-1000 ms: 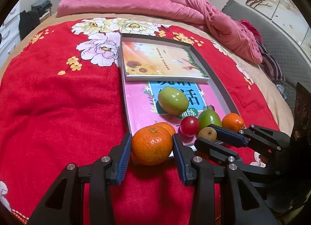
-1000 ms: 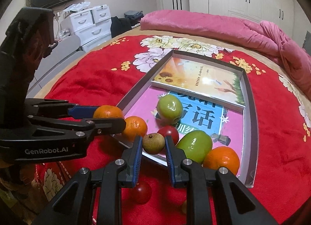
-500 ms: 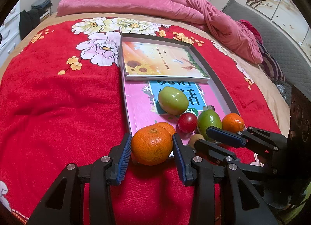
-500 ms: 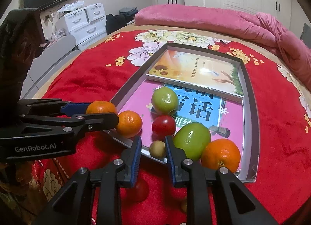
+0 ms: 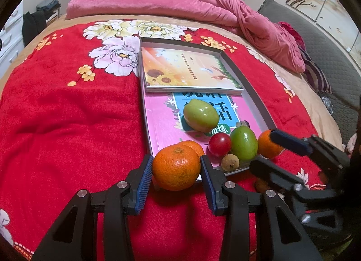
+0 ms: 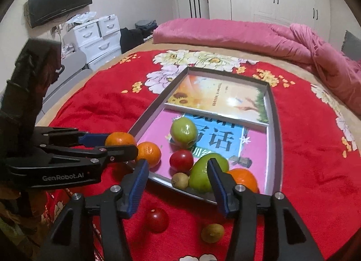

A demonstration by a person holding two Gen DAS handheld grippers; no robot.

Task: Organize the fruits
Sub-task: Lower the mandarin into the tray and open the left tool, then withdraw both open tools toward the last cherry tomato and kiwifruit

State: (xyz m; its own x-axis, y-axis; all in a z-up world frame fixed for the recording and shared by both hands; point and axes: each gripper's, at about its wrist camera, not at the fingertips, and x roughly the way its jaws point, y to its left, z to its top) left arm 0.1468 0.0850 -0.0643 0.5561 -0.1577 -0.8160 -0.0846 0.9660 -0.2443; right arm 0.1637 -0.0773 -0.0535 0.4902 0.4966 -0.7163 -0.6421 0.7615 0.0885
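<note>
My right claw (image 6: 178, 178) opens, leaving the small brown fruit (image 6: 180, 180) in the tray (image 6: 274, 139); my left claw (image 5: 176, 169) holds the mandarin (image 5: 176, 167).

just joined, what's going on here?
A person with a gripper in each hand is sorting fruit into a metal tray on a bed. The left gripper is clamped on an orange at the tray's near edge. The right gripper is opening, nothing between its pads; a small brown fruit sits in the tray just beyond. A tomato and another brown fruit lie on the red blanket.
</note>
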